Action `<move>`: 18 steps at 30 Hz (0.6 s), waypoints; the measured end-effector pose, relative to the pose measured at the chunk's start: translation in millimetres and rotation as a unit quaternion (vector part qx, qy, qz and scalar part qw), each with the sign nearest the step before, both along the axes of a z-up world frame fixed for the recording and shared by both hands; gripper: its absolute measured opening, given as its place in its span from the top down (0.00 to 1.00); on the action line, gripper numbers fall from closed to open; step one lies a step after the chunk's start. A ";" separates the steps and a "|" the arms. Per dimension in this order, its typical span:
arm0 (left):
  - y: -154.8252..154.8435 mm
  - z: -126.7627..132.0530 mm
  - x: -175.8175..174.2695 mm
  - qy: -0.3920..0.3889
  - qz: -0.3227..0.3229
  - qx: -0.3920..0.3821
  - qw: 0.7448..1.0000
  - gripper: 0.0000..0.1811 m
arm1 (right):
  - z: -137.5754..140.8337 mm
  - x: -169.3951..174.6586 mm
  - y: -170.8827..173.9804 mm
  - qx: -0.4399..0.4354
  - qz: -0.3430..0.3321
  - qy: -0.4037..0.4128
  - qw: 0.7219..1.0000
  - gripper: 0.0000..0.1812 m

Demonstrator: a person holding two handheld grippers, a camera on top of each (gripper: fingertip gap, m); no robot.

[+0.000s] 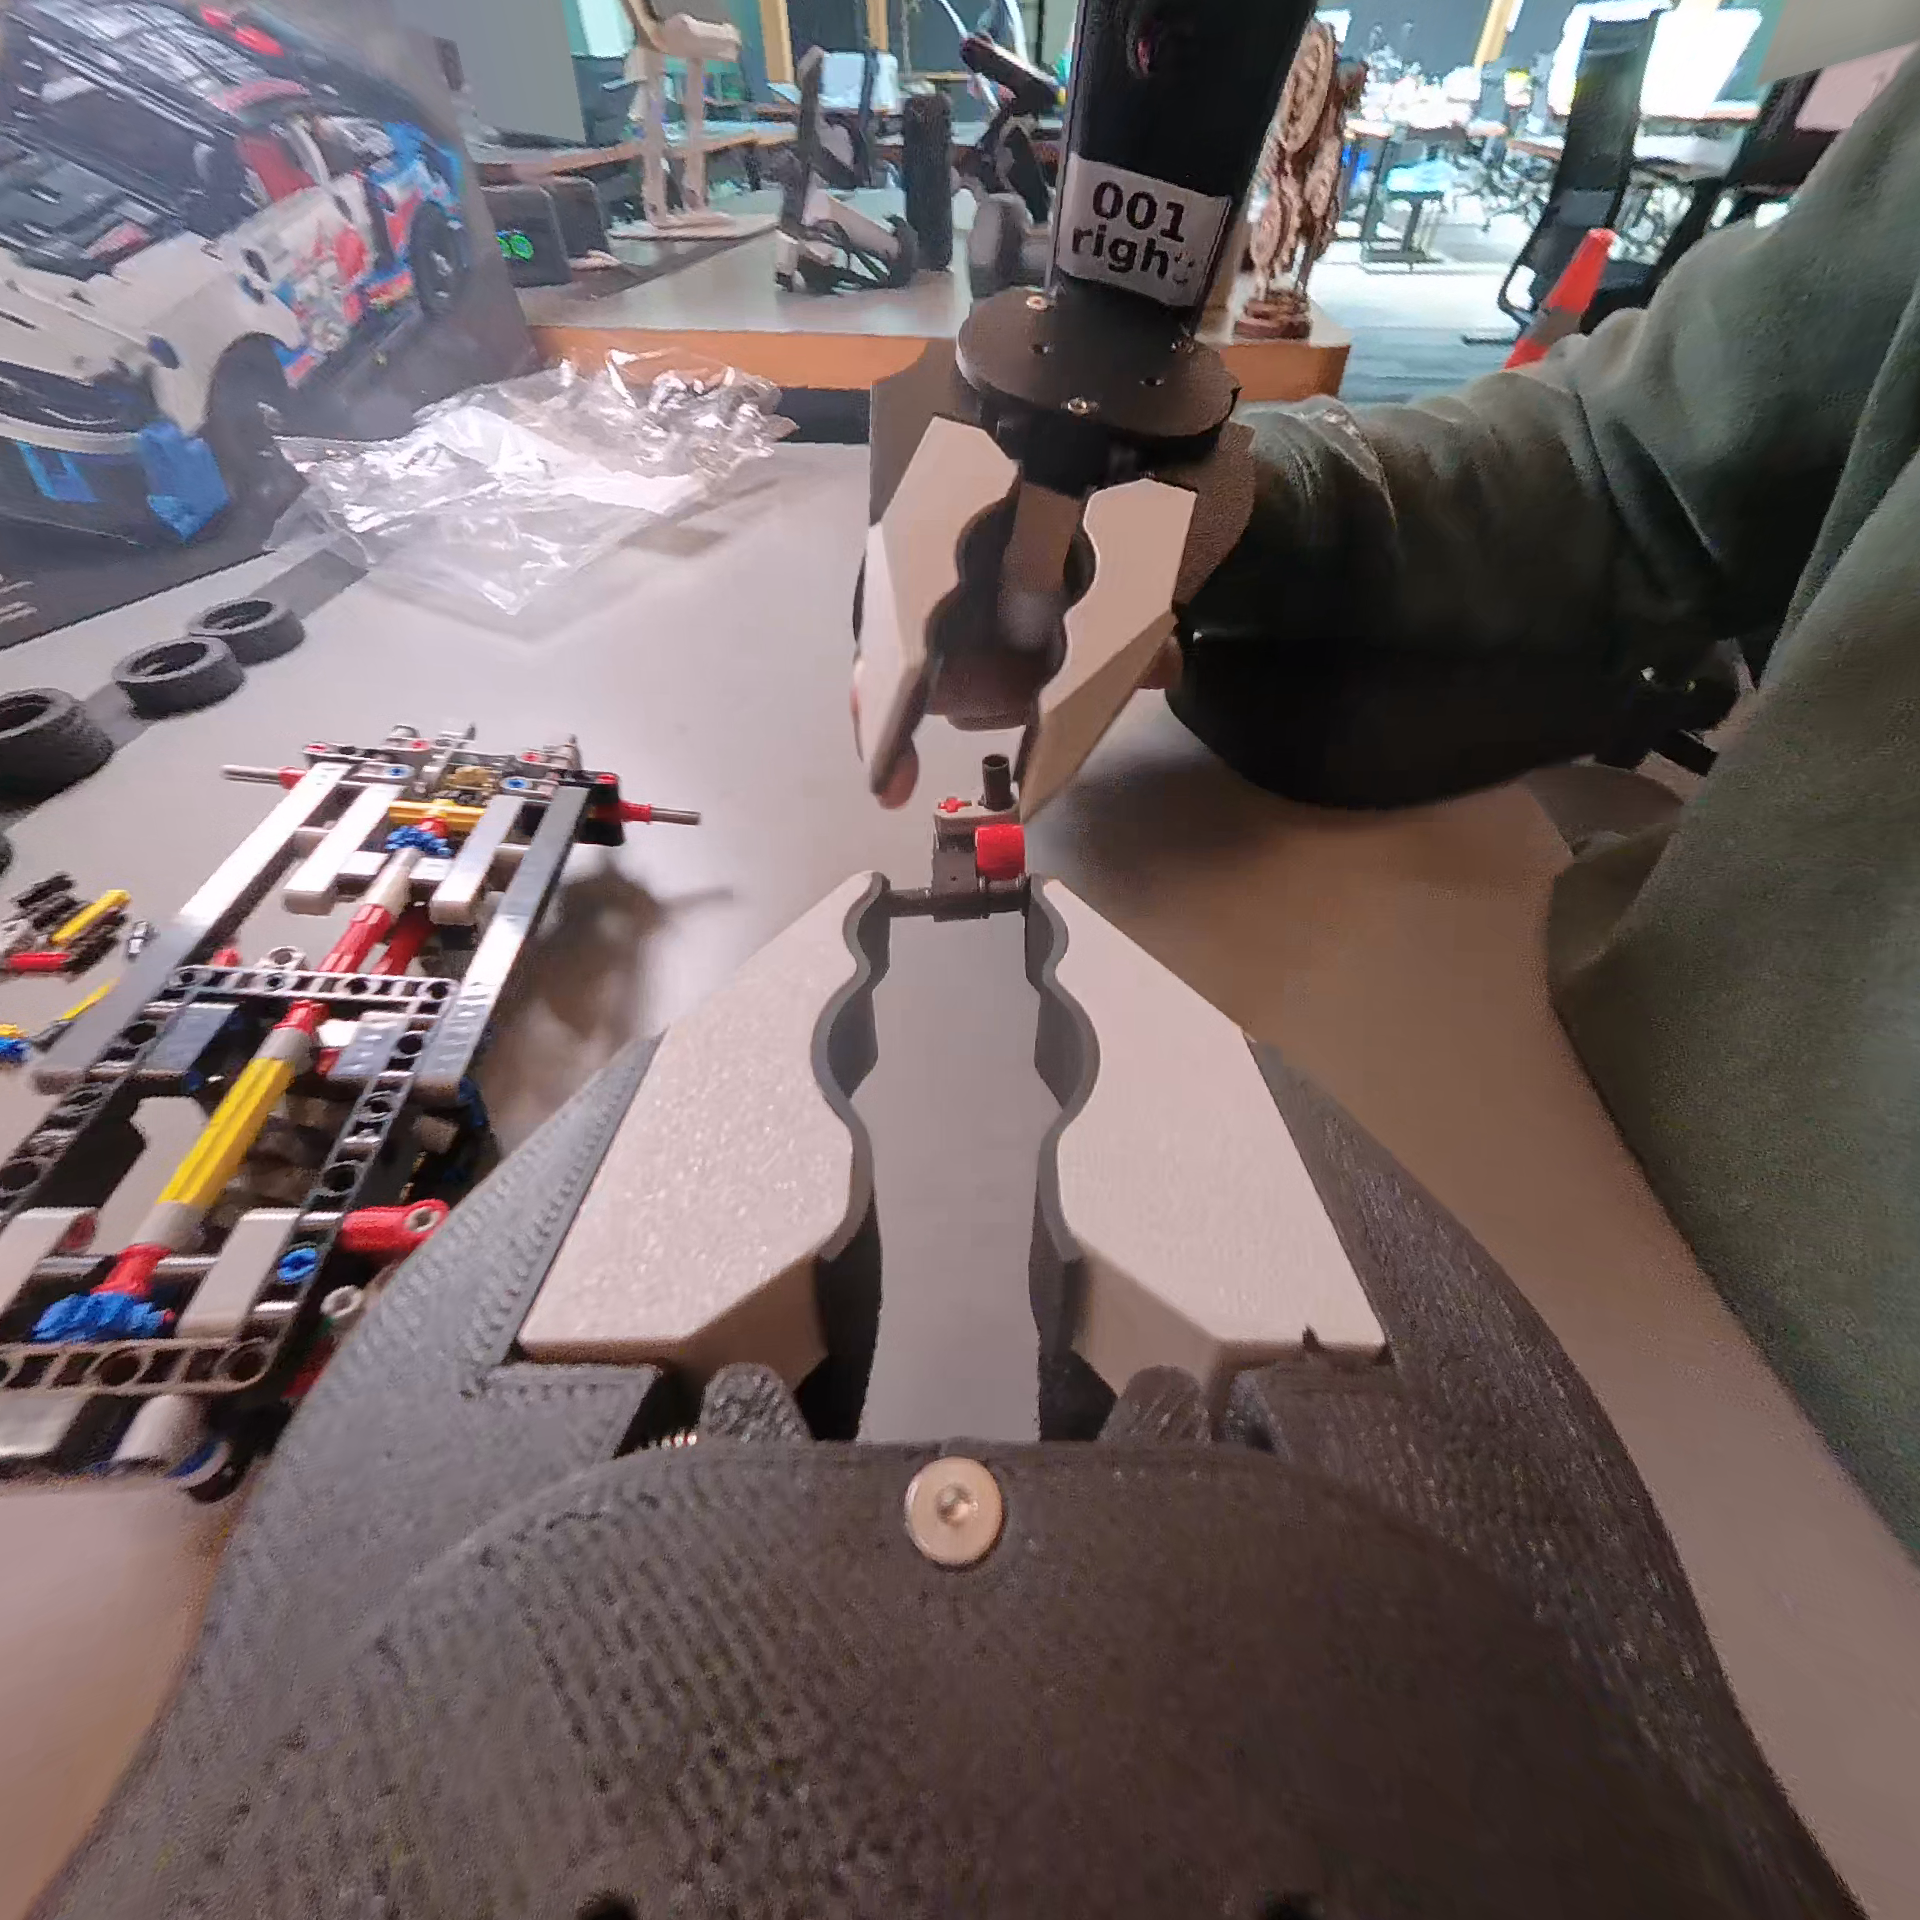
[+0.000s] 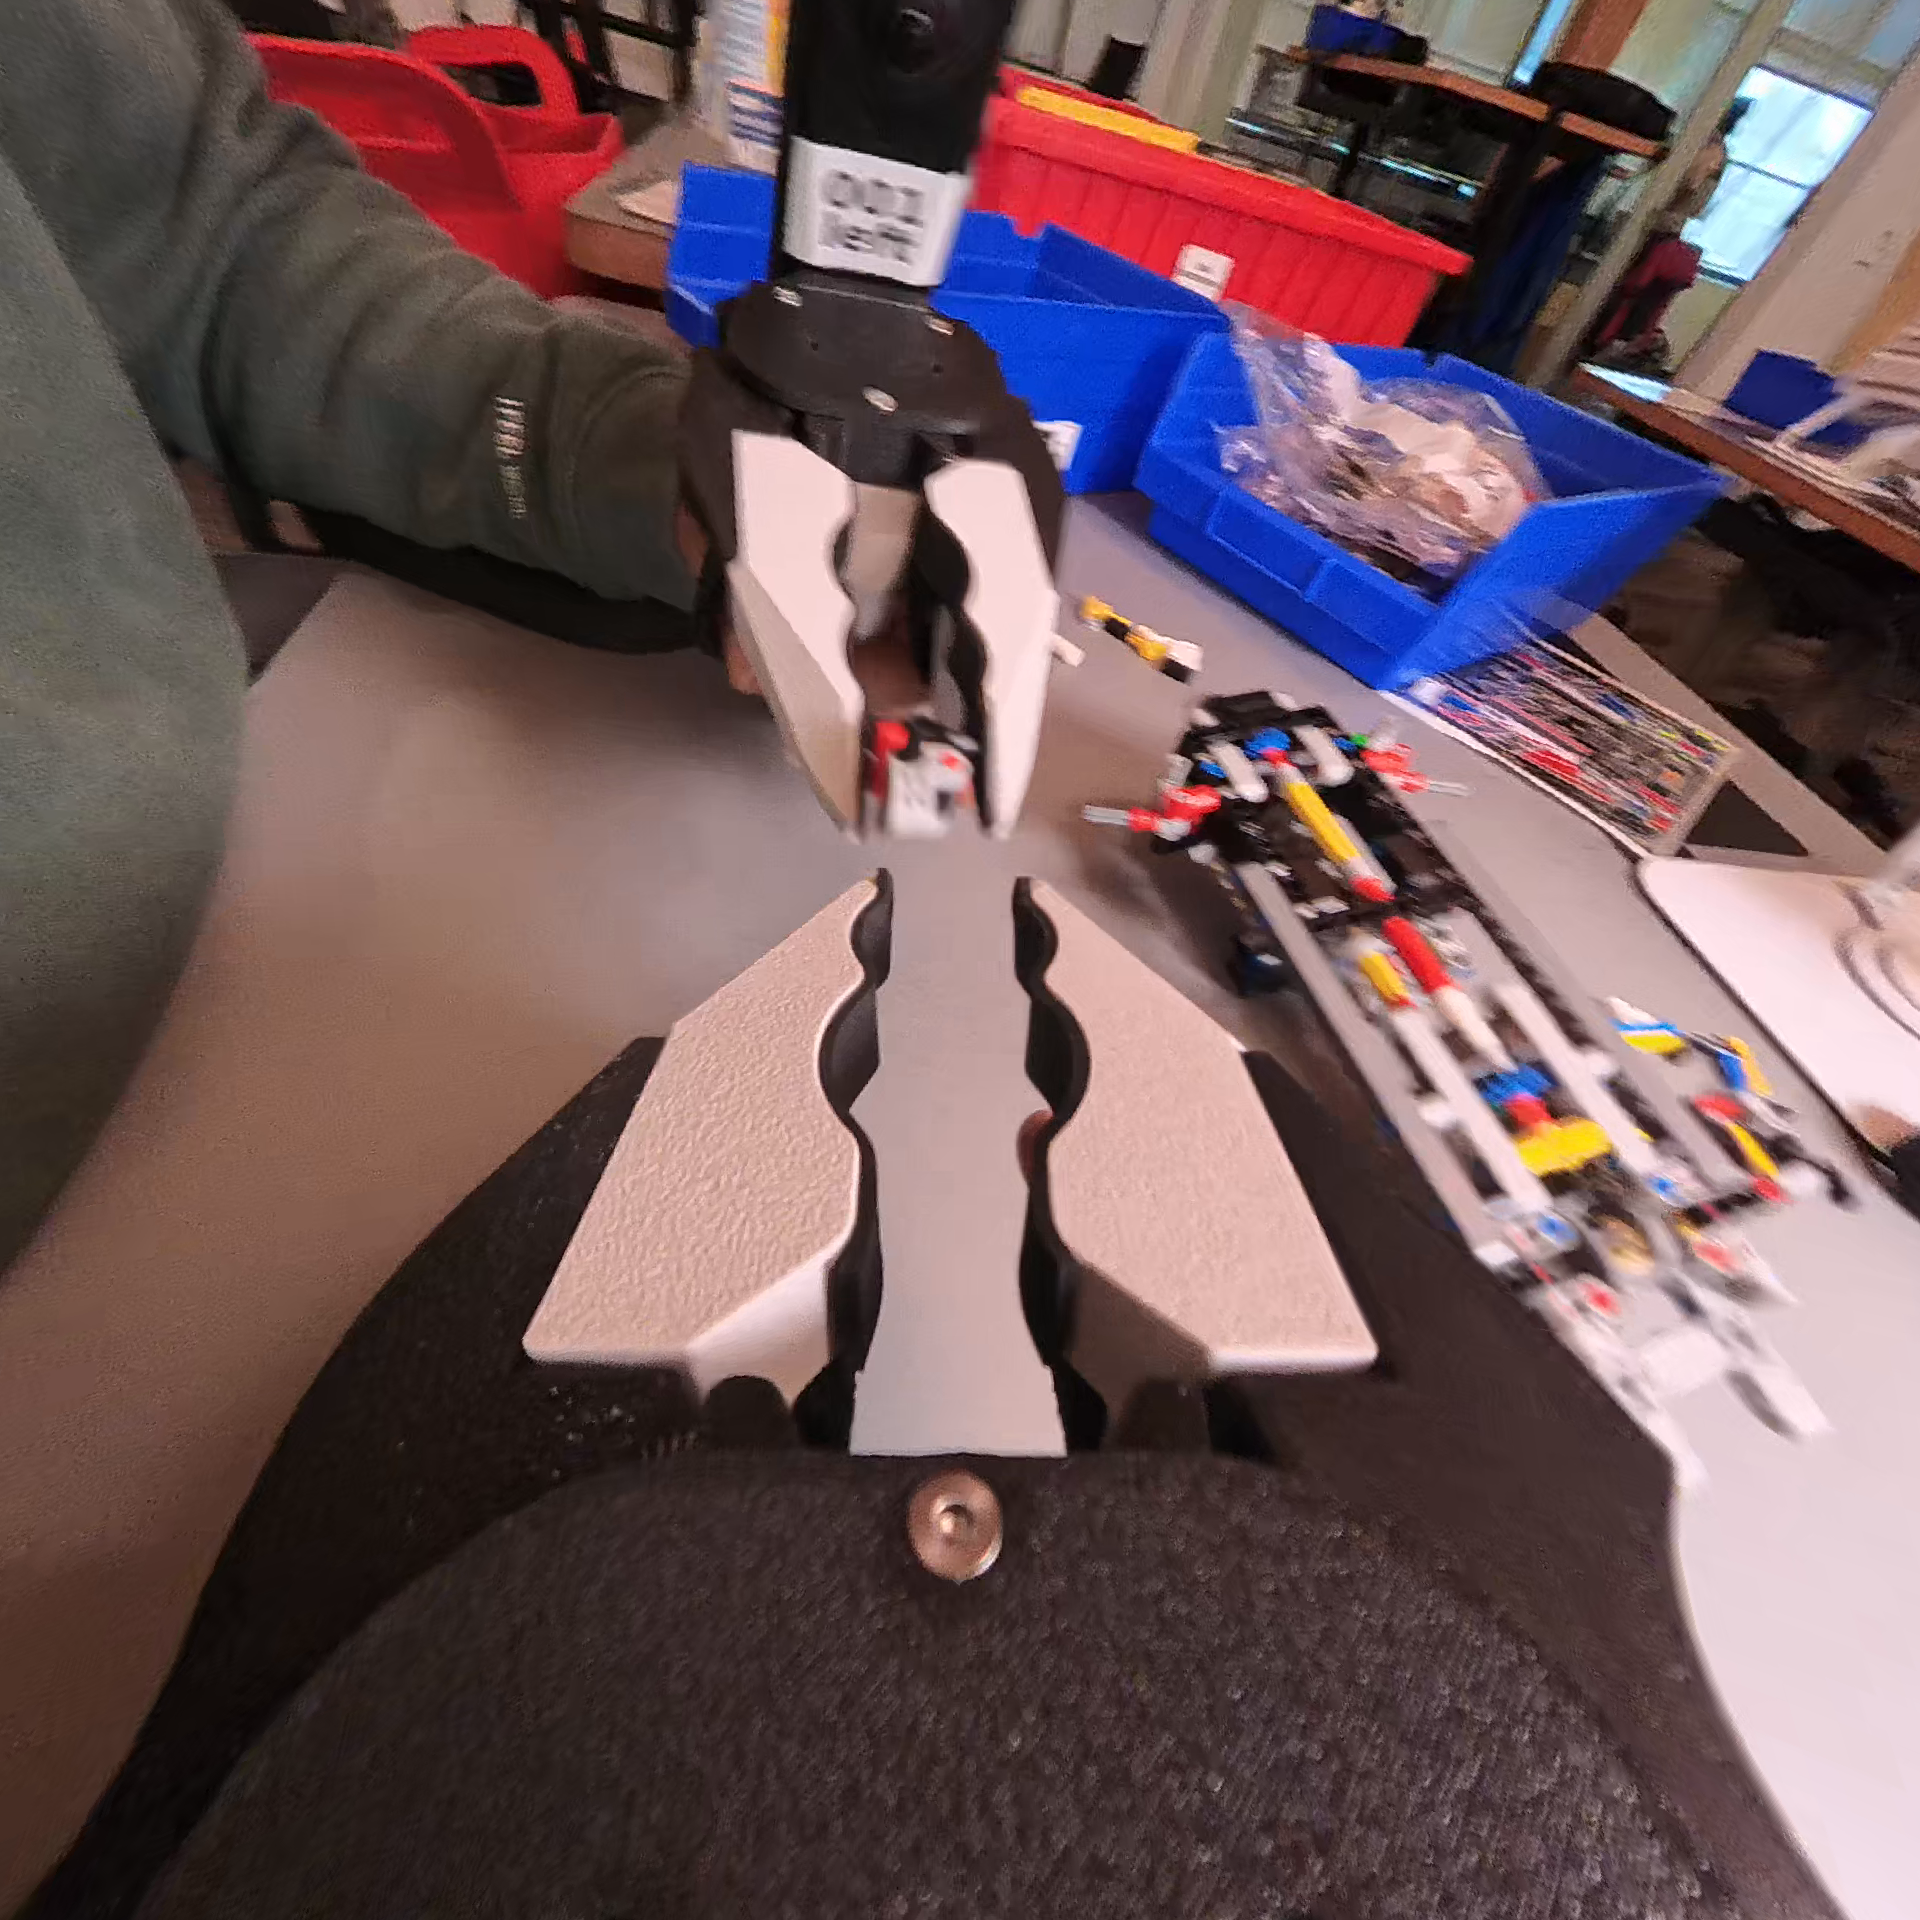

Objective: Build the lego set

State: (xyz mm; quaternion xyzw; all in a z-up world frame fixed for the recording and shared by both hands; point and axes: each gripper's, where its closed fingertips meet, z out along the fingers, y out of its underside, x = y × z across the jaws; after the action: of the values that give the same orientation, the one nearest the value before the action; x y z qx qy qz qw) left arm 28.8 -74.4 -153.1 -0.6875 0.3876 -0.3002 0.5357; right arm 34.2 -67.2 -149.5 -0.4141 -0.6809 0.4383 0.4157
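Observation:
My left gripper [image 1: 961, 894] is shut on a small grey, red and black lego sub-assembly [image 1: 971, 847] and holds it above the table. A black pin [image 1: 995, 777] sticks out of the sub-assembly's far end. My right gripper [image 1: 961, 790] faces it tip to tip, open, with one fingertip beside the pin. In the right wrist view my right gripper [image 2: 954, 883] is open and empty, just short of the left gripper [image 2: 930, 821] and the sub-assembly [image 2: 920, 784]. The long lego chassis [image 1: 312, 987] lies flat on the table; it also shows in the right wrist view [image 2: 1455, 987].
Three black tyres [image 1: 177, 670] and the set's box [image 1: 208, 260] stand at the left, with empty plastic bags [image 1: 540, 468] behind. Loose small pieces [image 1: 62, 925] lie beside the chassis. Blue bins [image 2: 1455, 499], red bins [image 2: 1195, 208] and a booklet [image 2: 1579, 738] are at the table's far side. Left and right tips are no more than a few centimetres apart.

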 end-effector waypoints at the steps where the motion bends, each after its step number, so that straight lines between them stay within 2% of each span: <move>1: 3.3 3.8 -4.3 -0.009 0.011 0.002 1.000 0.87 | 0.8 1.5 16.9 0.004 -0.023 -0.006 1.000 0.86; 5: 14.2 15.1 -21.2 -0.028 0.052 0.015 0.998 0.87 | -2.5 16.5 109.1 0.023 -0.147 -0.038 0.988 0.84; 8: 19.8 15.3 -27.4 -0.031 0.069 0.019 0.997 0.87 | -11.9 24.2 155.8 0.006 -0.177 -0.068 0.982 0.81; 12: 27.2 10.5 -31.3 -0.026 0.084 0.018 0.996 0.87 | -43.6 20.3 170.8 0.021 -0.122 -0.157 0.980 0.65; 14: 30.7 8.3 -34.3 -0.023 0.093 0.018 0.995 0.87 | -51.8 12.3 173.0 0.053 -0.096 -0.175 0.978 0.57; 17: 34.5 5.7 -39.9 -0.025 0.104 0.014 0.994 0.87 | -55.8 -0.5 173.2 0.087 -0.056 -0.188 0.977 0.53; 18: 35.6 4.5 -41.8 -0.026 0.107 0.012 0.994 0.87 | -58.1 -2.7 175.1 0.104 -0.046 -0.195 0.974 0.55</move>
State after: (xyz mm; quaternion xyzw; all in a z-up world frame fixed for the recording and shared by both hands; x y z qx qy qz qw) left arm -13.0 -38.8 -148.6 -0.7103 0.3014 -0.2545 0.5830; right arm 31.5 107.9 -207.6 -0.4774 -0.7707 0.2562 0.3354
